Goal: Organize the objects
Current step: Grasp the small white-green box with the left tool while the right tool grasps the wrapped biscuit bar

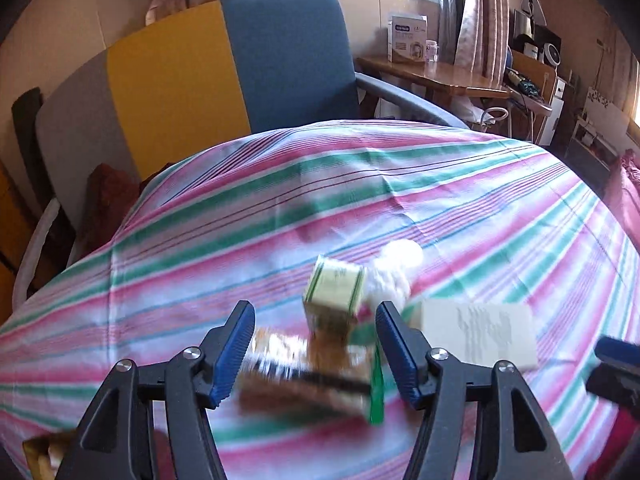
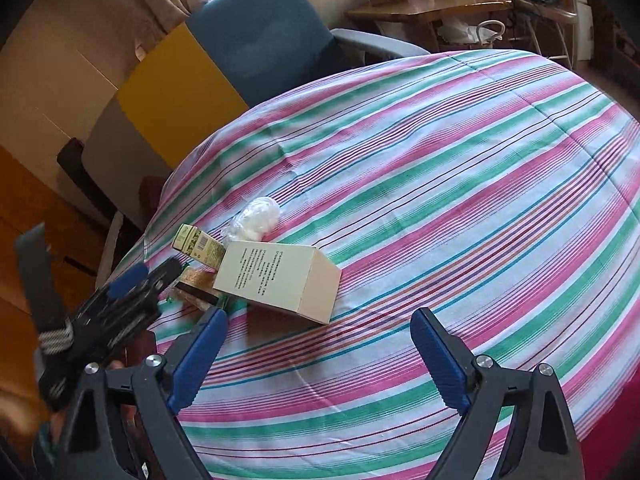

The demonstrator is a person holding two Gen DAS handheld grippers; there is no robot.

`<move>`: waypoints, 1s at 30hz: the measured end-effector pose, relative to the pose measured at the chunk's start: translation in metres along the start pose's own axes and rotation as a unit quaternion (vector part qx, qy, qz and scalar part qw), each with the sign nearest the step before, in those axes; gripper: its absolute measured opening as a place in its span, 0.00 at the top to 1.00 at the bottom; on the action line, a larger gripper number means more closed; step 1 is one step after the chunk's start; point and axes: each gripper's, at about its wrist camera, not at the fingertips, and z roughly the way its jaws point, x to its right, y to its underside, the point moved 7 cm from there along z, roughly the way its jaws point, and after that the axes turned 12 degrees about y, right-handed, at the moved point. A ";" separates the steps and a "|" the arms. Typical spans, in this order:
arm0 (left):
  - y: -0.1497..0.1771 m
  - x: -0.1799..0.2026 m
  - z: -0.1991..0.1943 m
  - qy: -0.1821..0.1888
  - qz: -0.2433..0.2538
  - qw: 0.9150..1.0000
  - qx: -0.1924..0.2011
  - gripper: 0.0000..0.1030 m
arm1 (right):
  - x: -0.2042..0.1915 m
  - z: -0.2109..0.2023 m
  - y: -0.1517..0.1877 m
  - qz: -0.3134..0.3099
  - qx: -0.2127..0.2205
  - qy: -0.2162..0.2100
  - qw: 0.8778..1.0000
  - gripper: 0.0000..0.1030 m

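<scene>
Task barely started: both jaws spread, empty. Brown packet point(image 1: 304, 376) lies between left gripper point(image 1: 316, 344) jaws; cream box point(image 2: 280, 280), green carton point(image 2: 198, 246), cotton bag point(image 2: 256, 218) clustered beyond right gripper point(image 2: 320, 344) jaws, nothing sorted yet

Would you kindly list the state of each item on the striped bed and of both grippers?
left gripper: open, over the brown packet, empty
right gripper: open, empty
cream box: closed, on its side
small green box: closed, lying beside the cream box
cotton ball bag: lying on the bedsheet
brown packet: lying flat, blurred
</scene>
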 end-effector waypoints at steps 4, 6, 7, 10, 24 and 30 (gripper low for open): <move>-0.006 -0.003 0.026 0.010 0.001 1.000 -0.007 0.46 | -0.003 0.004 0.002 -0.005 -0.008 -0.003 1.000 0.09; -0.004 -0.005 0.028 0.017 -0.010 1.000 -0.006 0.70 | -0.005 0.006 0.002 -0.008 -0.010 -0.001 1.000 0.09; -0.002 -0.005 0.023 0.030 -0.022 0.999 0.005 0.70 | -0.004 0.007 0.002 -0.010 -0.009 0.004 1.000 0.09; 0.003 -0.001 -0.006 0.042 -0.026 0.998 0.031 0.71 | -0.003 0.009 0.003 -0.017 -0.005 0.015 1.000 0.09; 0.100 -0.027 -0.167 0.063 -0.056 0.993 0.078 0.70 | -0.041 0.004 0.020 -0.112 0.008 -0.001 0.994 0.09; 0.153 -0.060 -0.204 0.067 -0.115 0.988 0.077 0.70 | -0.102 0.007 0.048 -0.256 0.014 -0.013 0.967 0.11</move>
